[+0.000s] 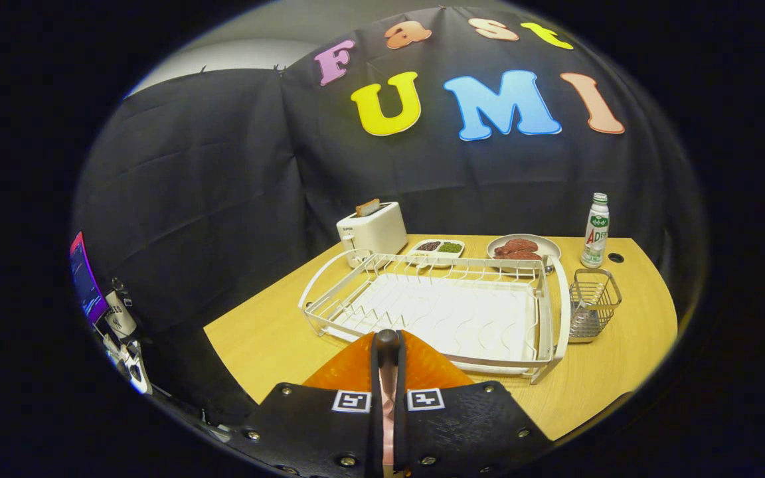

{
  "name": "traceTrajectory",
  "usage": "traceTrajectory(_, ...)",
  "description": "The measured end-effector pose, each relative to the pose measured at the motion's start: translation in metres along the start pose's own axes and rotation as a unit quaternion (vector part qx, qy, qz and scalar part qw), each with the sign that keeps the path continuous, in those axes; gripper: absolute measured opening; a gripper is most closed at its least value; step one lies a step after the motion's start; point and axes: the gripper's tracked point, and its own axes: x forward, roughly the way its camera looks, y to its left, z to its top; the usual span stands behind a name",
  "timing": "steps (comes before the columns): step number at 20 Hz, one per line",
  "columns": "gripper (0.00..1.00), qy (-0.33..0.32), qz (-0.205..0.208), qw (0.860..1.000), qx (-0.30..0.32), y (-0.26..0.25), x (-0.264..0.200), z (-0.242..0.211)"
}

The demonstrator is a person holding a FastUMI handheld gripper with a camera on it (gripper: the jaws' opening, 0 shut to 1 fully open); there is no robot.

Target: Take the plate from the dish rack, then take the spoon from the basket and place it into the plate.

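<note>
My gripper [386,344] is shut on the rim of an orange plate [425,368], which stands on edge between the fingers, just in front of the white wire dish rack [550,312]. The rack's slots hold nothing and its white drip tray shows. To the right of the rack stands a small wire basket [595,297]. A pale metallic shape low inside it may be the spoon [582,323], though it is too small to tell for sure.
Behind the rack on the wooden table [256,332] stand a white toaster [374,231] with bread, a two-part dish [437,247], a plate of brown food [522,249] and a bottle [595,231]. A lit screen [85,279] stands off the table's left.
</note>
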Motion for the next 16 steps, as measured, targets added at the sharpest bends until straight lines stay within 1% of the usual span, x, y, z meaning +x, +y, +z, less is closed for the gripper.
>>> traceTrajectory(5, 0.05, 0.014, 0.007, 1.0, -0.014, 0.01, 0.004, -0.014)
traceTrajectory(9, 0.06, 0.013, 0.013, 1.0, -0.021, 0.014, 0.005, -0.014)
traceTrajectory(11, 0.1, 0.014, 0.014, 1.0, -0.018, 0.013, 0.003, -0.013)
traceTrajectory(13, 0.1, 0.011, 0.022, 1.0, -0.014, 0.015, 0.004, -0.009)
traceTrajectory(14, 0.15, 0.007, 0.02, 1.0, -0.013, 0.013, 0.004, -0.007)
traceTrajectory(16, 0.15, 0.0, 0.017, 1.0, -0.012, 0.01, 0.003, -0.001)
